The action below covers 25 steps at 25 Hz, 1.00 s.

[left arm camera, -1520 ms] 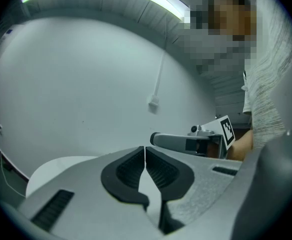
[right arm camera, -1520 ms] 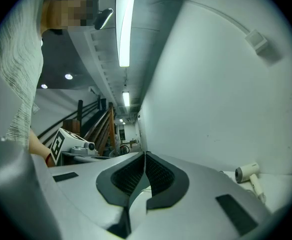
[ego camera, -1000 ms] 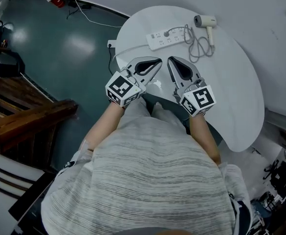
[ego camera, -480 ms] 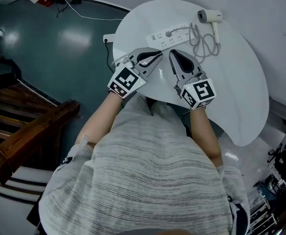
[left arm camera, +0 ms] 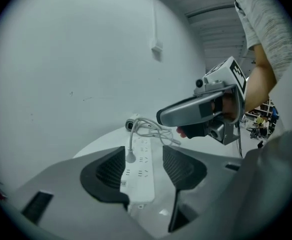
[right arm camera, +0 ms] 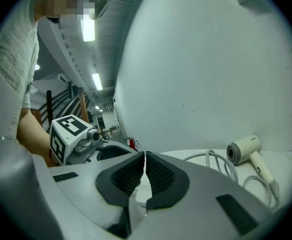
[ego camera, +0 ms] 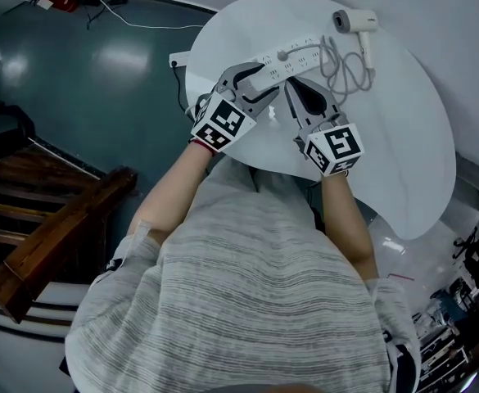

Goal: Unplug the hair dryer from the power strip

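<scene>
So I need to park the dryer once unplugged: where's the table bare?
The right half of the table, from the coiled cord to the rim, is bare. So is the band between the power strip and the far rim. Crowded: the far middle, where strip, cord and hair dryer sit close together.

light: dim, even | floor glare | edges: fisheye-warped, vignetted

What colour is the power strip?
The power strip is white, clearest in the left gripper view.
</scene>
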{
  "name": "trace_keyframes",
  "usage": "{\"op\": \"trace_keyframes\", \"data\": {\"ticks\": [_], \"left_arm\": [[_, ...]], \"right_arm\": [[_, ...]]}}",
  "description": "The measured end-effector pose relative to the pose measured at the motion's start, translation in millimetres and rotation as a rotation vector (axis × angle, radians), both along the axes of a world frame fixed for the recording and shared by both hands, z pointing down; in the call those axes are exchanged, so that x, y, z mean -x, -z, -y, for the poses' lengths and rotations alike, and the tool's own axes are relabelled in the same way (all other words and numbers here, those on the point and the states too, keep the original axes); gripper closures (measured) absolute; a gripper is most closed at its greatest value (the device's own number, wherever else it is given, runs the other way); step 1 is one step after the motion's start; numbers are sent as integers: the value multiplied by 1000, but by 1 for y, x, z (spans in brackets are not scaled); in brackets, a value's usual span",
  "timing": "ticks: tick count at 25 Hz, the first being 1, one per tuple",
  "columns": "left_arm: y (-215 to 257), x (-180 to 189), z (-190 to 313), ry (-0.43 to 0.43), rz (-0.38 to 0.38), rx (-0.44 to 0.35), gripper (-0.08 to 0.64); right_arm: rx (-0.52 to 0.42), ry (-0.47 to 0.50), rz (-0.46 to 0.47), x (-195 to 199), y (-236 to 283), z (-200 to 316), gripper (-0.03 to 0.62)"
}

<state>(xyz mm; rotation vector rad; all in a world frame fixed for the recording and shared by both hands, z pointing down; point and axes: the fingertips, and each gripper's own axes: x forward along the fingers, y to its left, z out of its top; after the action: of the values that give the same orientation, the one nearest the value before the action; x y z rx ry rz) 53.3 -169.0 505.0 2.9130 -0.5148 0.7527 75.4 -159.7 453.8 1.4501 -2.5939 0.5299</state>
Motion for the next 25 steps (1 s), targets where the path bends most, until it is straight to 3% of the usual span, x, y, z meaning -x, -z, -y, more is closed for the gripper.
{"op": "trace_keyframes", "data": {"ticks": [3, 9, 19, 25], "left_arm": [[-11, -4, 10, 6, 46, -18, 258], [-34, -13, 22, 2, 144, -30, 151], [-85, -24, 33, -65, 343, 28, 121], [-103, -24, 33, -87, 384, 63, 117]], "right_arm": [[6, -2, -6, -1, -3, 3, 565], [21, -11, -7, -5, -4, 5, 565], [39, -50, -14, -17, -7, 3, 565], [45, -61, -19, -19, -8, 2, 565]]}}
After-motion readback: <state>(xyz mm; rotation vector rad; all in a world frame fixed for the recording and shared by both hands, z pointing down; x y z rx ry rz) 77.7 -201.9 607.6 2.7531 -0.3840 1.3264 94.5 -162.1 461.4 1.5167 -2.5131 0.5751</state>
